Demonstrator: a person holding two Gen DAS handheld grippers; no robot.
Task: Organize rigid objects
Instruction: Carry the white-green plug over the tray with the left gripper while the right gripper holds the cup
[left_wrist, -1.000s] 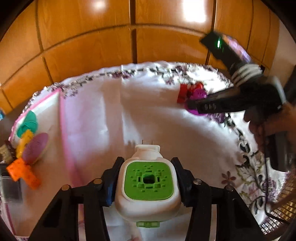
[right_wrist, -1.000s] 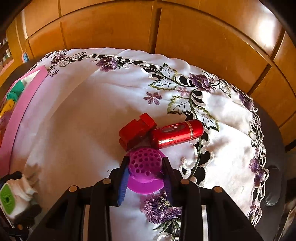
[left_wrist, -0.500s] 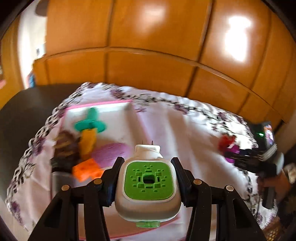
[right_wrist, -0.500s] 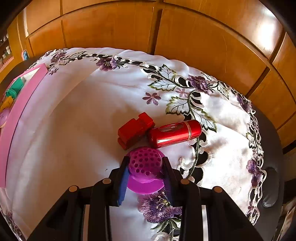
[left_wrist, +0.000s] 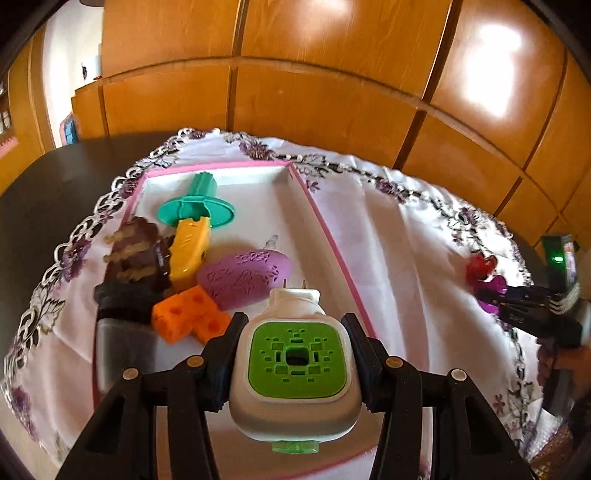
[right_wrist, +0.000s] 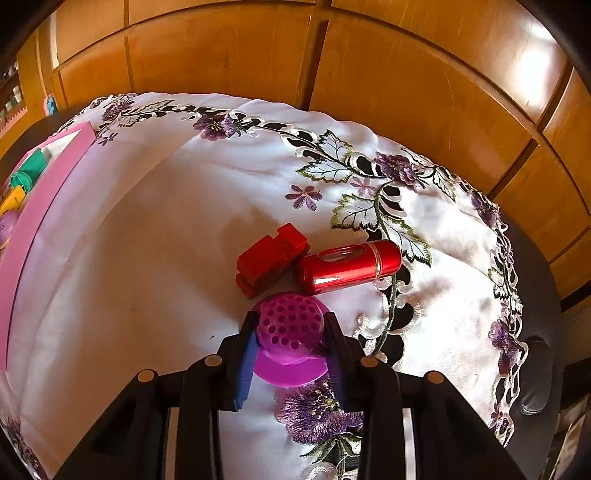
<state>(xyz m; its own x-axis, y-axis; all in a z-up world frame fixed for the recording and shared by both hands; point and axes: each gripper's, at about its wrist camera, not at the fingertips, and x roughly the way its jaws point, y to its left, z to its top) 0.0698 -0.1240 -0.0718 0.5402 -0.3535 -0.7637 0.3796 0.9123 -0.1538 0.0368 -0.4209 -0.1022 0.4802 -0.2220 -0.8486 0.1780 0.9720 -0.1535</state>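
The white and green plug-in device (left_wrist: 295, 363) is now over the pink tray (left_wrist: 325, 236), where a second ago it was over the bare cloth; you have swung your left gripper (left_wrist: 293, 363) toward the left side of the table. I judge this means the carrying is nearly finished and the release into the tray comes next. The jaws of this gripper are set wide and pressed on both sides of the device, holding it above the near part of the tray, beside the orange block (left_wrist: 190, 317) and the purple oval piece (left_wrist: 245, 275).

Your right gripper (right_wrist: 290, 338) has not moved. Its jaws are closed to a middle width on the purple perforated dome (right_wrist: 290, 325), which appears to rest on the tablecloth (right_wrist: 155, 266), just beside the red block (right_wrist: 271, 254) and the red cylinder (right_wrist: 349, 266).
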